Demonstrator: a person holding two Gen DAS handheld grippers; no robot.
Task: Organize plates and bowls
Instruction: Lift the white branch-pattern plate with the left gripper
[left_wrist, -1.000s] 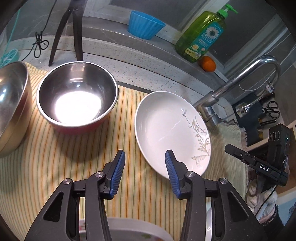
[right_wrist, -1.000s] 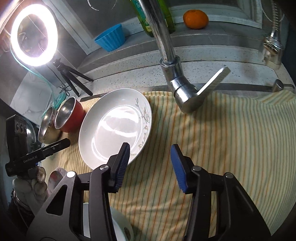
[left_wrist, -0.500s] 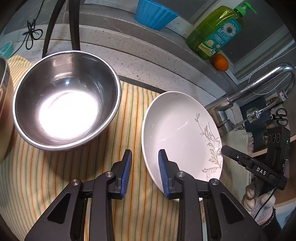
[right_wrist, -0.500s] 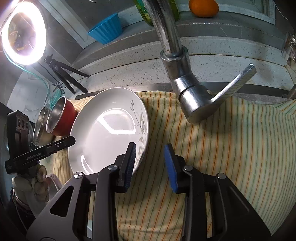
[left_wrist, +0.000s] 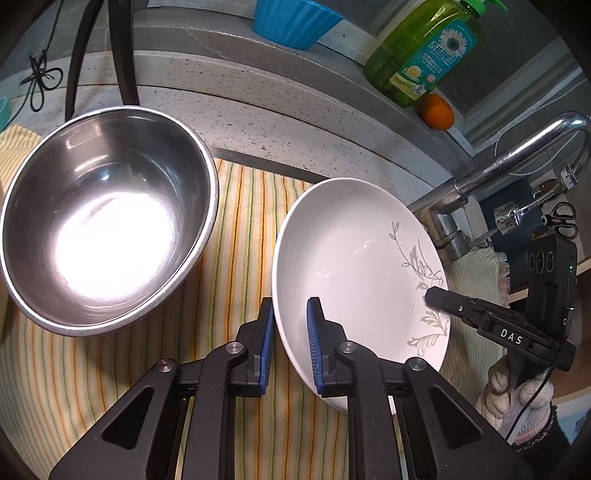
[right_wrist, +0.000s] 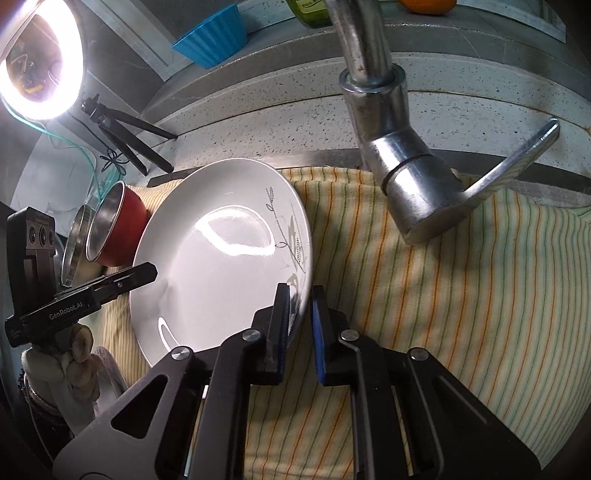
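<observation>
A striped cloth (left_wrist: 243, 236) in yellow, orange and green covers the counter beside a speckled stone ledge (left_wrist: 258, 92), and on it a white plate (left_wrist: 351, 258) with a grey leaf pattern lies tilted between a steel bowl (left_wrist: 103, 214) and a chrome tap (right_wrist: 399, 173). The left gripper (left_wrist: 290, 343) straddles the plate's near-left rim, one blue pad outside and one inside the dish, its jaws closing onto that edge with the rim between them. The right gripper (right_wrist: 299, 325) is pinched on the plate's opposite rim by the leaf pattern, pads pressed to either side of the edge. From the right wrist view the steel bowl shows a red outside (right_wrist: 122, 229), with a second metal bowl (right_wrist: 74, 243) just behind it. A gloved hand (left_wrist: 517, 395) grips the right tool's handle. On the ledge stand a blue ribbed cup (left_wrist: 295, 22), a green soap bottle (left_wrist: 424, 48) and an orange (left_wrist: 437, 112). A ring light (right_wrist: 40, 62) glows at upper left.
</observation>
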